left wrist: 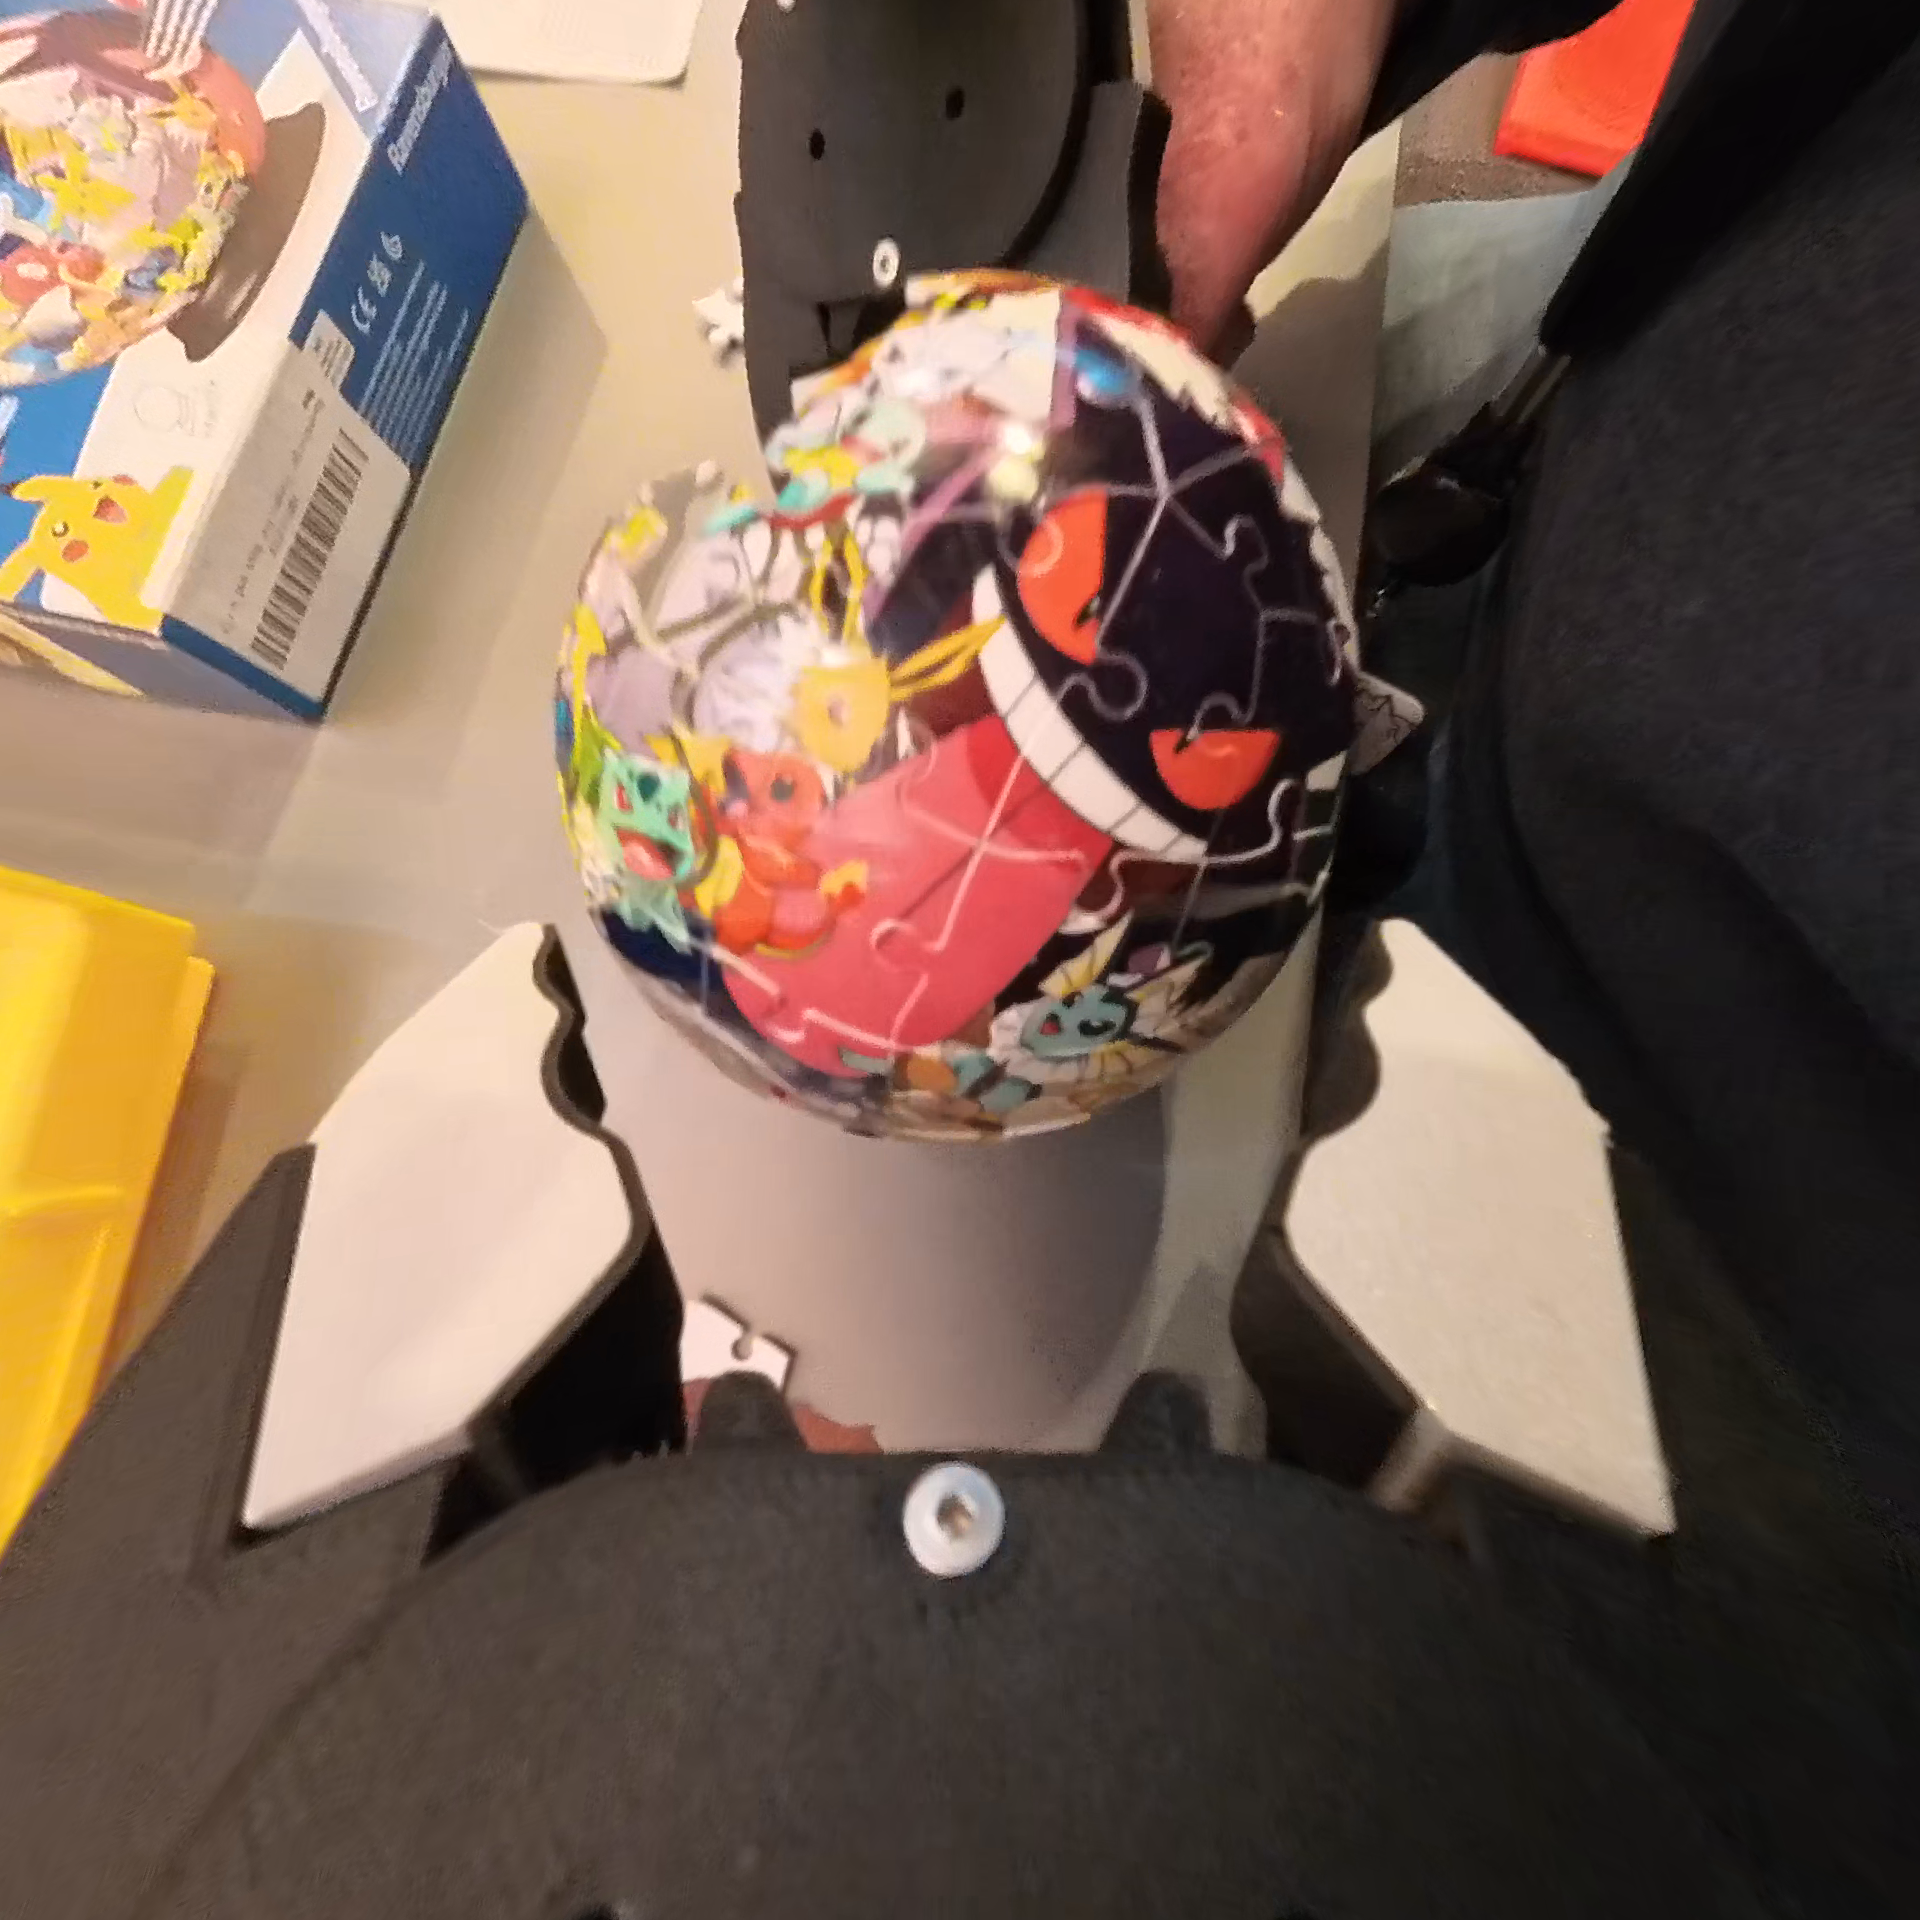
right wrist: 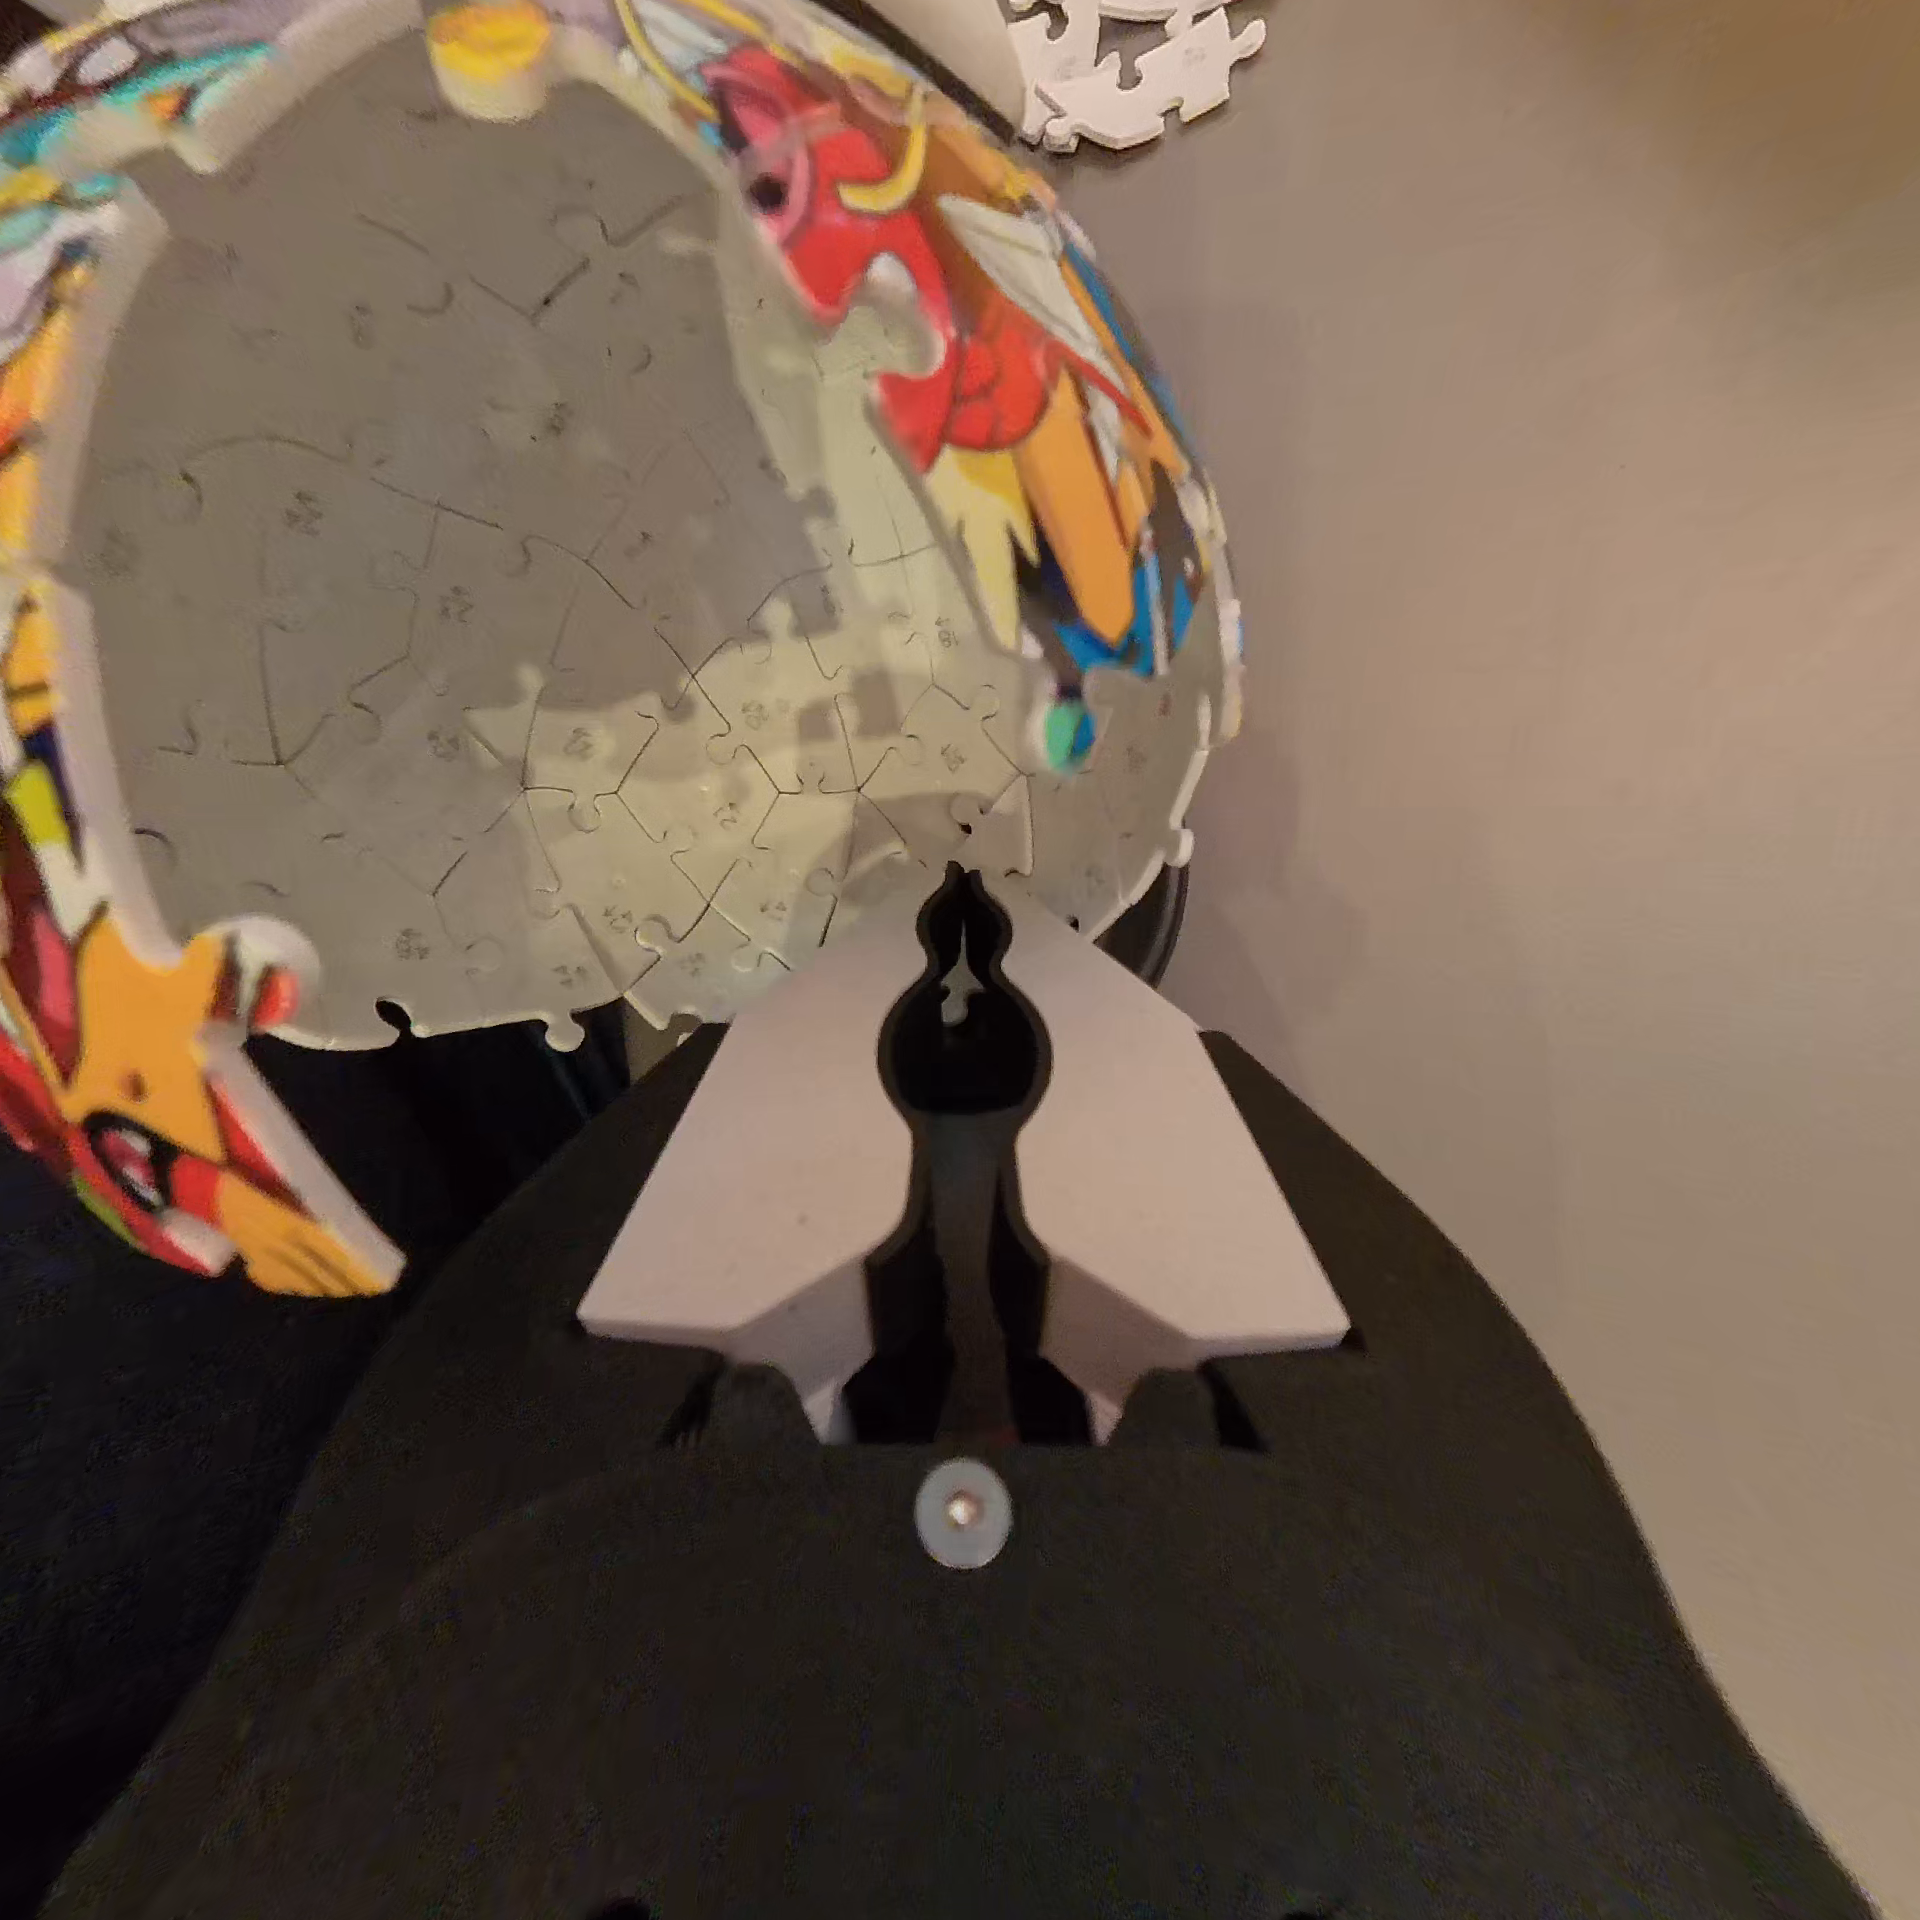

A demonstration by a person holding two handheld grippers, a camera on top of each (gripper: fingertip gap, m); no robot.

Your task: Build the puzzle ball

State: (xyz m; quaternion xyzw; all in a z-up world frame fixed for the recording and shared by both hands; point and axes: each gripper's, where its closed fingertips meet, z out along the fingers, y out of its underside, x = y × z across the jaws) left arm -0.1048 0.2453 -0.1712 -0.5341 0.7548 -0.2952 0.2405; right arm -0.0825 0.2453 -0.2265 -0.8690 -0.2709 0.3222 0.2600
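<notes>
The puzzle ball (left wrist: 966, 707) is a partly built hollow shell printed with cartoon creatures, held in the air. My left gripper (left wrist: 961, 935) stands wide, with one grey finger (left wrist: 457, 1195) on each side of the ball's near part, gripping it. The right gripper's black body (left wrist: 883, 156), with a hand (left wrist: 1236, 156) on it, comes in from above and behind the ball. In the right wrist view I look into the shell's pale inside (right wrist: 468, 571). My right gripper (right wrist: 961, 883) is pinched shut on a piece at the shell's lower rim (right wrist: 997, 831).
The puzzle's blue and white box (left wrist: 260, 364) lies at far left on the beige table (left wrist: 582, 125). A yellow bin (left wrist: 83, 1143) is at the left edge. Loose white pieces lie on the table (right wrist: 1132, 73) (left wrist: 738, 1351). A person's dark clothing (left wrist: 1714, 727) fills the right.
</notes>
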